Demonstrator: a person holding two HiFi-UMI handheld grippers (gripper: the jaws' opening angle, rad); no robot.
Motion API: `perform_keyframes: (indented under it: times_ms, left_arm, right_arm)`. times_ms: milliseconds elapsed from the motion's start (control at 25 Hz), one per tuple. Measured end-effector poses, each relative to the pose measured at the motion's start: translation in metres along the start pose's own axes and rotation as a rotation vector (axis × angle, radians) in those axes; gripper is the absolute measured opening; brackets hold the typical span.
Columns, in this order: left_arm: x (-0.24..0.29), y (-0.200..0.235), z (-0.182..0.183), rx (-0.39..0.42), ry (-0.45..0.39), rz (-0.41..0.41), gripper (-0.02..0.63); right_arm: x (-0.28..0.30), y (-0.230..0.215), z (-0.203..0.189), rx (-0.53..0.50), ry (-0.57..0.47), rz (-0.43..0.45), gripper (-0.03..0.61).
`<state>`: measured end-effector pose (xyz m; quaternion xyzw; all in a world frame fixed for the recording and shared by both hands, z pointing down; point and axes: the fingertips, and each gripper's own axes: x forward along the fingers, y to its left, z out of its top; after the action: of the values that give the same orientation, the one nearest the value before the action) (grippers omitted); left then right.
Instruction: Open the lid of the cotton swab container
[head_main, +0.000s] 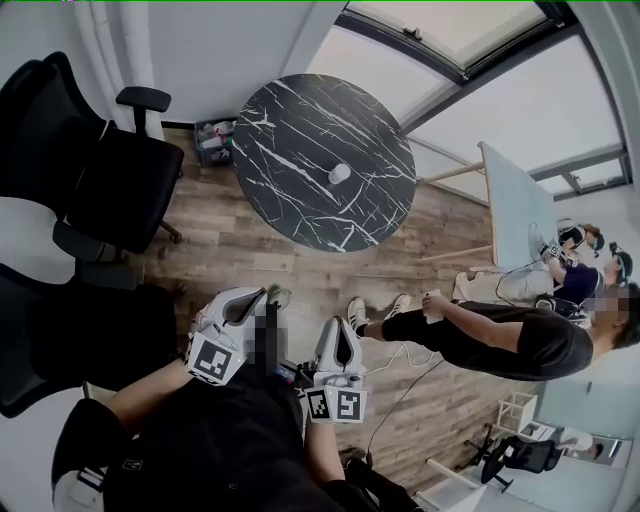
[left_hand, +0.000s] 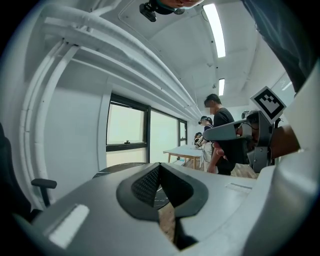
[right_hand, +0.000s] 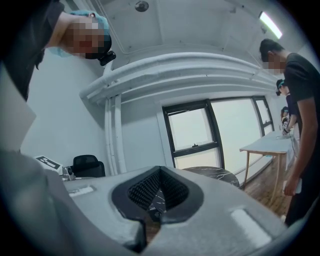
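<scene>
Both grippers near, jaws closed, nothing held: left gripper (head_main: 255, 298), right gripper (head_main: 340, 328). Small white container (head_main: 340, 173) stands far off on round marble table (head_main: 290, 120).

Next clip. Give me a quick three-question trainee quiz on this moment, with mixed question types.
1. True or false: the left tool grips the white container.
2. Where does the container stand? A) floor B) round marble table C) office chair
3. Fill in: the left tool and the right tool both have their jaws ____.
Key: 1 false; 2 B; 3 shut.
</scene>
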<state>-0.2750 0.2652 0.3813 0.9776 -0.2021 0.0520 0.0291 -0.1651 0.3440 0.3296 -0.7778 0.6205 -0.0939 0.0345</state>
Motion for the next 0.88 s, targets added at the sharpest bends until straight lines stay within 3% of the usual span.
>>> perform_keyframes:
  times_ms: [360,880]
  left_arm:
    - [0.043,0.023,0.001,0.026,0.024,0.031,0.002]
    - [0.157,0.039,0.016,0.066,0.026,0.089,0.002]
  right_arm:
    - [0.048,-0.025,0.001,0.017,-0.003,0.037,0.0]
    - [0.125,-0.102,0.03,0.015,-0.031,0.116,0.0]
